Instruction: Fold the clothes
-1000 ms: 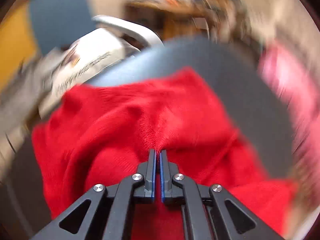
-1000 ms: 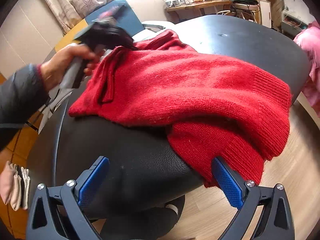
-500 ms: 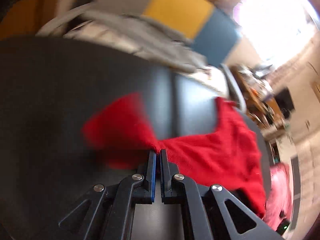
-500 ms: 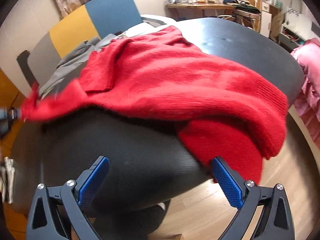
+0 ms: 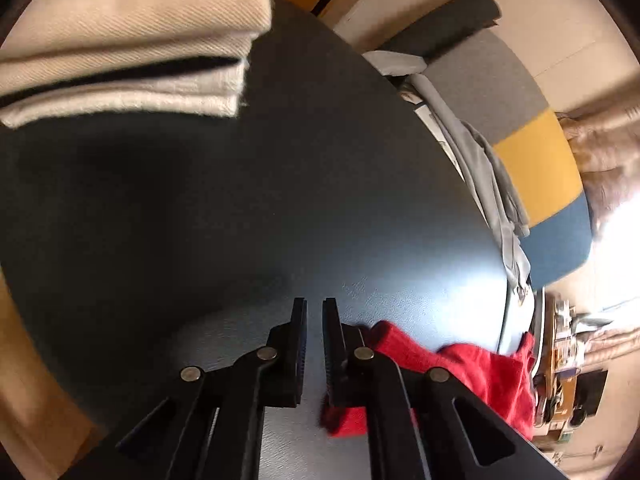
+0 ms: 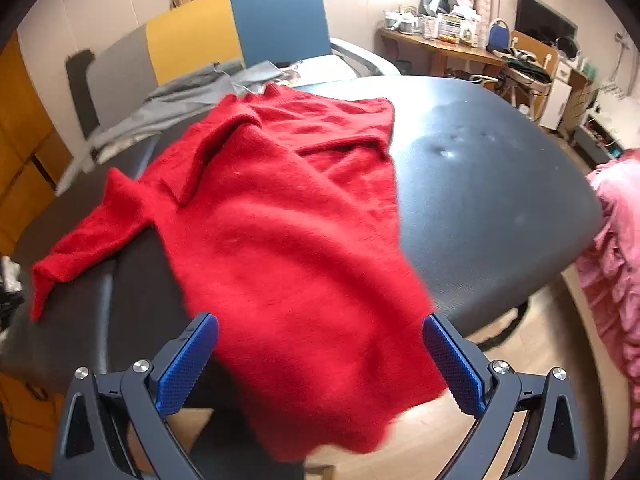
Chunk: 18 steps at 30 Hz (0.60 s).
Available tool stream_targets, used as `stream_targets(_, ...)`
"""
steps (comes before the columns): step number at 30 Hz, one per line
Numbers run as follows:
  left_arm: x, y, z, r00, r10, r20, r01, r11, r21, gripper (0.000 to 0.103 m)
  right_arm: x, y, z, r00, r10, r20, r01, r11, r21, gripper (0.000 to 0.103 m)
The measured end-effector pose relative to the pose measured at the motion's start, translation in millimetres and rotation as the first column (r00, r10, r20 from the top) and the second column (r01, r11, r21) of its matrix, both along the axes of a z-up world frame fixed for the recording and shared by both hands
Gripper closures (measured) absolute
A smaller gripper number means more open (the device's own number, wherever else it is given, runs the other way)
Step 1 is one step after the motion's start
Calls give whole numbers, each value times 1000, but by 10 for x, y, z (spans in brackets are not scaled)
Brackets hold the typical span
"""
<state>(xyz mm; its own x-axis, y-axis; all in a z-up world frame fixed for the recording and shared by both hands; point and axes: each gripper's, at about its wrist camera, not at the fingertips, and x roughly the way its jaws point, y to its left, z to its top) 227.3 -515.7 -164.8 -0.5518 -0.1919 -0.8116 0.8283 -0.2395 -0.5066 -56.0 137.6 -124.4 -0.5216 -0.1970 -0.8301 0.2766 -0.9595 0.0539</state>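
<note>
A red knit sweater (image 6: 288, 220) lies spread on the dark round table (image 6: 500, 200), its hem hanging over the near edge. One sleeve (image 6: 88, 256) stretches out to the left. My right gripper (image 6: 320, 328) is wide open at the table's edge, with the hanging hem lying between its blue pads (image 6: 188, 364). In the left wrist view, my left gripper (image 5: 315, 304) sits low over the table (image 5: 240, 200), its fingers a little apart with nothing between them. The red sleeve end (image 5: 346, 416) lies beside and under its right finger.
Folded beige clothes (image 5: 132, 20) are stacked at the table's far side. A grey garment (image 6: 180, 104) lies along the back edge before a grey, yellow and blue panel (image 6: 192, 40). Pink fabric (image 6: 616, 264) hangs at the right; a cluttered desk (image 6: 460, 44) stands behind.
The left gripper pulled the sleeve out to the left across the table, then let it go and swung away. The sweater now lies flatter. The right gripper moved closer to the hem.
</note>
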Motion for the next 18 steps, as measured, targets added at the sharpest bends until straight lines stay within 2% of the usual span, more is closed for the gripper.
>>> stream_targets(2, -31, 148, 10, 995, -102, 8, 102, 995, -20, 95, -4, 67, -32, 999, -35, 20, 35, 999, 32, 0)
stream_targets(3, -111, 289, 22, 985, -174, 13, 174, 983, -49, 95, -24, 143, -73, 996, -71, 45, 70, 997, 35, 0)
stream_targets(4, -191, 431, 35, 969, -245, 20, 246, 966, -77, 95, -55, 192, -107, 993, -100, 64, 98, 995, 30, 0)
stream_targets(6, -353, 716, 60, 923, -382, 41, 384, 914, -133, 93, -90, 277, -193, 985, -138, 107, 140, 990, -5, 0)
stream_targets(8, -524, 809, 51, 904, -423, 54, 427, 893, -143, 85, -99, 349, -296, 975, -157, 156, 168, 984, -64, 0)
stream_targets(9, -610, 854, 46, 895, -443, 60, 447, 882, -148, 85, -102, 349, -379, 969, -148, 199, 172, 980, -105, 0)
stream_targets(15, -1125, 1128, 17, 826, -554, 101, 563, 808, -174, 85, -38, -16, -545, 958, -33, 285, 124, 943, -309, 0)
stream_targets(16, -1210, 1173, 12, 813, -572, 109, 582, 794, -177, 85, -19, -125, -519, 962, -14, 274, 97, 952, -291, 0)
stream_targets(18, -973, 995, 151, 859, -511, 26, 504, 836, -218, 87, 24, -333, -449, 968, 35, 250, 33, 964, -265, 0)
